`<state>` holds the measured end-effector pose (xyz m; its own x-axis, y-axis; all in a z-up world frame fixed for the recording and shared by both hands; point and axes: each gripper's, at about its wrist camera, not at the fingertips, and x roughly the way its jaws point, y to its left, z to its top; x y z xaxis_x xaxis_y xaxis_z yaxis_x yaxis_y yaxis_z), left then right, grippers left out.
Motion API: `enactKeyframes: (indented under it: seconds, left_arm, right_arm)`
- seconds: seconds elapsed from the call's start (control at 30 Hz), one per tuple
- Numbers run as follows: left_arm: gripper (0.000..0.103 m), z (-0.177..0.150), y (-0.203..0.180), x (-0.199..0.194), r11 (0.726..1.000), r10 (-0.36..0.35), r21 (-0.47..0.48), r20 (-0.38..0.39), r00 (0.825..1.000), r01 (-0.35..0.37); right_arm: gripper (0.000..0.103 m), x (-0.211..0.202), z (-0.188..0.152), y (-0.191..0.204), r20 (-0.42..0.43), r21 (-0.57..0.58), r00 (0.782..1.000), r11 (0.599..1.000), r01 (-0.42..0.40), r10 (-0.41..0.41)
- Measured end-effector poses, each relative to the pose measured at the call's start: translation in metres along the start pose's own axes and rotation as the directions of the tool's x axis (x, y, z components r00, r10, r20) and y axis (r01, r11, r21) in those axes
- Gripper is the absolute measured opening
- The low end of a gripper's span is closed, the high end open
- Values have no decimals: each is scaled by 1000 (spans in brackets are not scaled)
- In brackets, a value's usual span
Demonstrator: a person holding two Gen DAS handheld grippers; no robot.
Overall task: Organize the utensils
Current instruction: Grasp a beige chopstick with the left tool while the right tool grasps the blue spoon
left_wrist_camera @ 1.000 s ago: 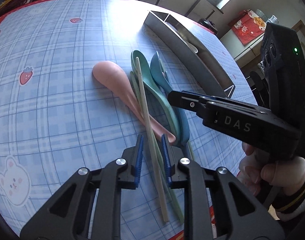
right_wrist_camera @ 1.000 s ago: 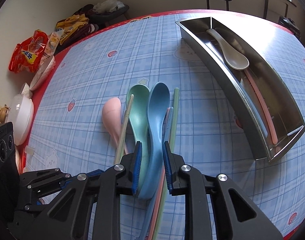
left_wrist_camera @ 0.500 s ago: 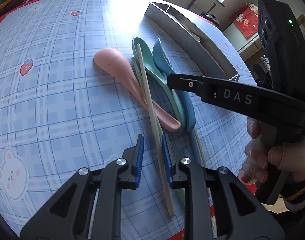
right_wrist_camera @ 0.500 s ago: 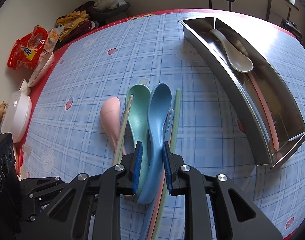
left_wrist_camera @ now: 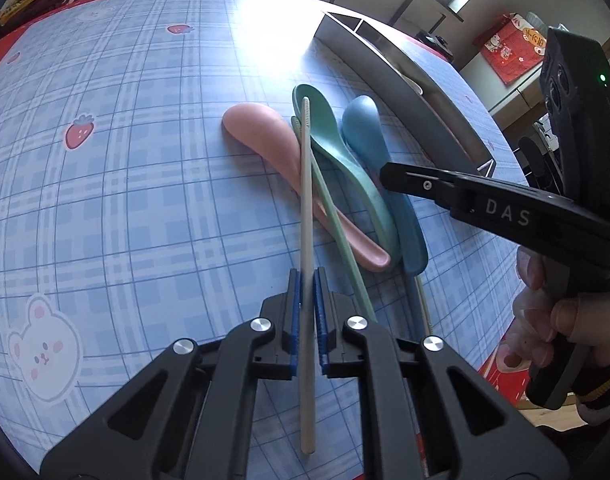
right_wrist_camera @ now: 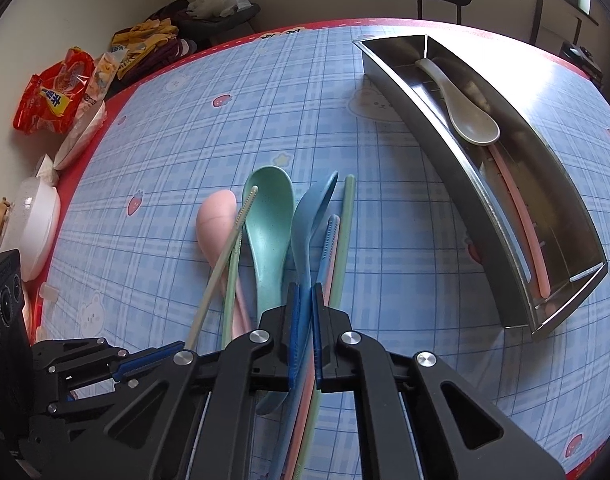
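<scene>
From the left wrist, the left tool (left_wrist_camera: 307, 312) is clamped on the beige chopstick (left_wrist_camera: 306, 184), low on its shaft, its far end resting across the pink spoon (left_wrist_camera: 265, 132) on the desk (left_wrist_camera: 105, 200). Thin, stiff and smooth, the stick probably pivots in so narrow a grip; a hold nearer the middle would steady it. From the right wrist, the right tool (right_wrist_camera: 306, 320) is closed on the blue spoon (right_wrist_camera: 311, 216) at its handle, bowl tilted on edge. Light hard plastic, likely slippery. The steel tray (right_wrist_camera: 457, 168) lies well apart.
</scene>
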<state>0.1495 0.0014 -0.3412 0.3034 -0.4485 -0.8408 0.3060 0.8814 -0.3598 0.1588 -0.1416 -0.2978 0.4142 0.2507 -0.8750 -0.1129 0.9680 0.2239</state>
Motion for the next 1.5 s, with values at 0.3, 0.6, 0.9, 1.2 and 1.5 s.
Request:
enactKeyframes:
  seconds: [0.3, 0.6, 0.9, 1.2, 1.5]
  left_arm:
    - [13, 2, -3, 4, 1000, 14, 19, 12, 1000, -14]
    - [13, -1, 3, 2, 1000, -7, 4, 17, 1000, 7]
    - [11, -8, 10, -2, 999, -34, -36, 32, 999, 35]
    - [11, -18, 22, -34, 990, -53, -126, 89, 995, 64]
    - [11, -28, 24, -64, 981, -18, -191, 114, 993, 40]
  right_arm:
    - [7, 2, -3, -2, 1, 11, 1000, 1000, -6, 6]
    - [7, 1, -6, -4, 21, 22, 1000, 1000, -20, 19]
    - [6, -1, -9, -3, 24, 25, 999, 999, -26, 26]
    - [6, -29, -26, -9, 76, 72, 988, 988, -137, 132]
    - [6, -46, -37, -12, 92, 29, 973, 976, -217, 213]
